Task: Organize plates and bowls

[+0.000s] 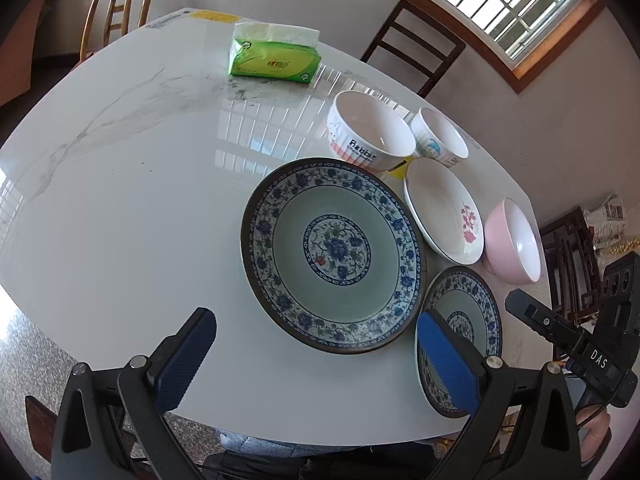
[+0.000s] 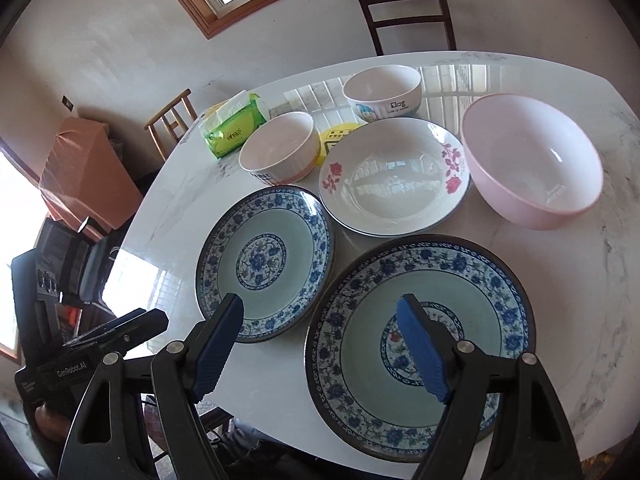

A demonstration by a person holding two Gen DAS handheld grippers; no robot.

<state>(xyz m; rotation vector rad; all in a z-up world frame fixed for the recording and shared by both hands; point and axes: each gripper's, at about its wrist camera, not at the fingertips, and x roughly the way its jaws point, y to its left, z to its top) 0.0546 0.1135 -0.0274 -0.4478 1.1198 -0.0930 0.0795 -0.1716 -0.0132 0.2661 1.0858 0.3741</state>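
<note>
Both tongs, left tongs [image 1: 316, 354] and right tongs [image 2: 320, 344], gape empty over the near desk [image 1: 140, 200] edge, so we next clasp a blue plate [image 2: 420, 344] for stacking.

You face a white marble-look table [image 1: 120, 184]. A green tissue pack [image 1: 275, 62] lies at its far side, tissue poking out. A dark wooden chair [image 2: 404, 8] and a light wooden chair [image 1: 120, 12] stand beyond it, under a barred window [image 1: 508, 4].

Home dining room — marble-look table [image 1: 120, 184], wooden chairs [image 1: 120, 12], barred window [image 1: 520, 4], tissue pack [image 1: 276, 58]
</note>
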